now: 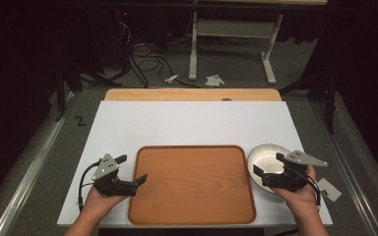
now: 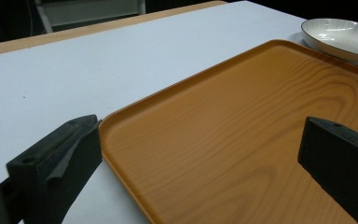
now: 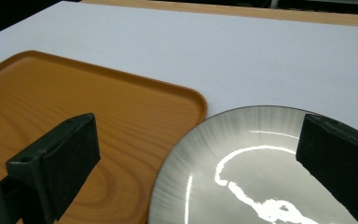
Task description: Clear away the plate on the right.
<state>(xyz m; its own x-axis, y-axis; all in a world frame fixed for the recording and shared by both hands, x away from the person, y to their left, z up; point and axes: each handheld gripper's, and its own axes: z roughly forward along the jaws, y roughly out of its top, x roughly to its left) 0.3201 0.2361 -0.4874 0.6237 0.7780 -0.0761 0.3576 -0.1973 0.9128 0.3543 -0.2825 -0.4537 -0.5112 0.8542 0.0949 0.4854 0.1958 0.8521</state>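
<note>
Wood-grain orange, the tray (image 1: pixel 192 184) lies flat in the middle of the white counter (image 1: pixel 187 123), its long axis running nine to three, nothing on it. At its three o'clock side, just beside the upper right corner, sits a shallow white plate (image 1: pixel 266 160) with a thin dark rim and a glossy well. The right claw (image 1: pixel 266 164) hangs over that plate, jaws spread wide and holding nothing; in the right gripper view the plate (image 3: pixel 261 172) lies directly ahead and below, between the two black jaws, with the tray's rounded corner (image 3: pixel 186 100) at about ten o'clock from it. The left claw (image 1: pixel 132 169) is at the tray's nine o'clock edge, also spread wide, one jaw out over the counter and the other above the tray (image 2: pixel 242 130). The right hand is plainly the nearer one to the plate, so I'd guess the plate gets picked up by its rim and carried toward nine o'clock onto the tray. No brand, label or readable writing on plate or tray.
</note>
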